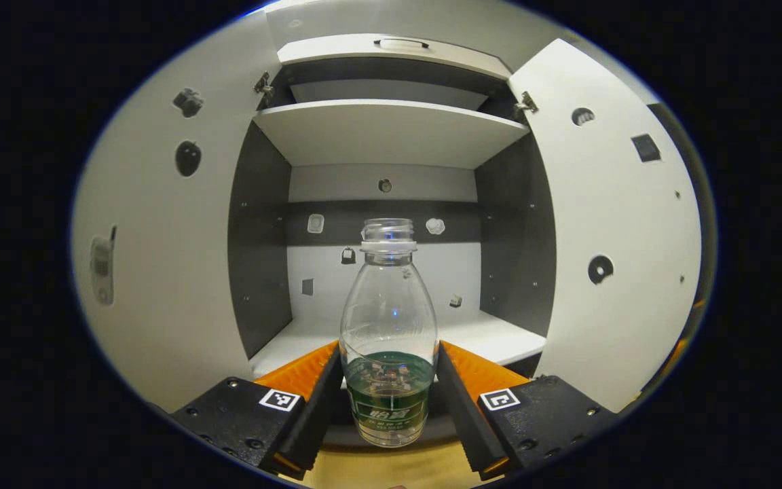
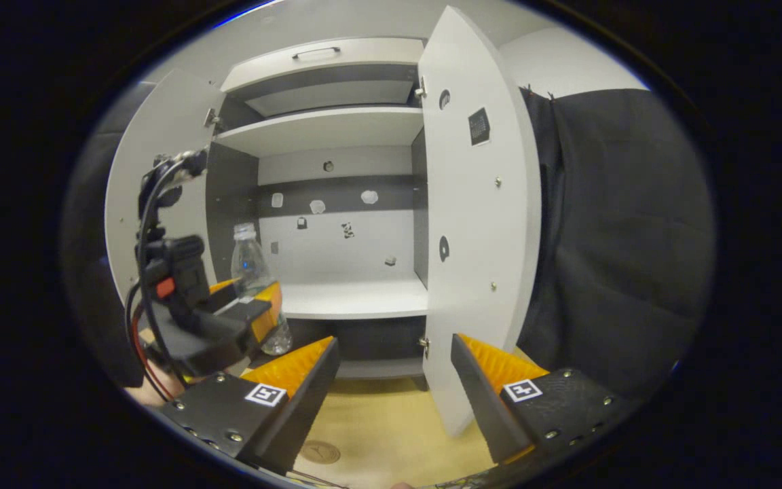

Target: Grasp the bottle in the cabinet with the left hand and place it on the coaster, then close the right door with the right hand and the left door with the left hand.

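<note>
In the left gripper view, the left hand-held gripper (image 1: 389,390) is clamping both fingers against the lower body of the clear, capless bottle (image 1: 388,319), which is standing upright in front of the open cabinet (image 1: 384,132). The left door (image 1: 160,272) is swinging wide at nine o'clock, the right door (image 1: 611,238) at three o'clock. In the right gripper view, the right hand-held gripper (image 2: 391,370) is gaping wide and empty over the wooden surface (image 2: 384,421), with a round coaster (image 2: 320,451) lying at six o'clock.
</note>
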`<state>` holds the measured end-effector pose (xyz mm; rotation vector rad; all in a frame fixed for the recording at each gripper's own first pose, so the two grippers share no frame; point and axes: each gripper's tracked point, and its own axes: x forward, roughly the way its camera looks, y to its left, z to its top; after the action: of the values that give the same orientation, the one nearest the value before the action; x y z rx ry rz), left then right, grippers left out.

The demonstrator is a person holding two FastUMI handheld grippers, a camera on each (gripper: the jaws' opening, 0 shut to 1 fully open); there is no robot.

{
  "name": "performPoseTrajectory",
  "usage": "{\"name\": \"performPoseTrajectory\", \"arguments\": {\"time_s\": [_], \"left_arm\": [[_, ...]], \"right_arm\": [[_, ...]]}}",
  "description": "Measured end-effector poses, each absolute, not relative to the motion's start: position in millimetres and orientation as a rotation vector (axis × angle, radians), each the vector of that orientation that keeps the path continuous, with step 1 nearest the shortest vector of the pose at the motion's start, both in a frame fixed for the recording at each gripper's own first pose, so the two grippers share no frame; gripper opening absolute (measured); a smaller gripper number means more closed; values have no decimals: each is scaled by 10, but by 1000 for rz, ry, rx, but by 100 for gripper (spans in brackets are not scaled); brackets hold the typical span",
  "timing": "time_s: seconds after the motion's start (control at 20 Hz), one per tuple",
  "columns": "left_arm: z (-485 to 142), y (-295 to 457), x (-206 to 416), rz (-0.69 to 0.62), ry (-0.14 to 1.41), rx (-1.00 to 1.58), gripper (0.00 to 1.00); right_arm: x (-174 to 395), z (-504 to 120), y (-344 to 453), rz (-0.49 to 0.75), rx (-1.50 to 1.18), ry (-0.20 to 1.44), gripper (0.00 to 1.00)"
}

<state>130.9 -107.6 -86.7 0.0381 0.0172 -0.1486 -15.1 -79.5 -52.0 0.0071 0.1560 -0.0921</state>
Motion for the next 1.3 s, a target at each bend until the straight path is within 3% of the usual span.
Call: {"name": "performPoseTrajectory", "arguments": {"time_s": [0.6, 1.3], "left_arm": [[-2478, -1047, 481, -99, 171, 8, 82], [-3611, -1251, 160, -122, 316, 36, 82]], "right_arm": [[-523, -995, -1037, -142, -5, 275, 100], [-638, -1466, -1228, -165, 26, 382, 98]]}}
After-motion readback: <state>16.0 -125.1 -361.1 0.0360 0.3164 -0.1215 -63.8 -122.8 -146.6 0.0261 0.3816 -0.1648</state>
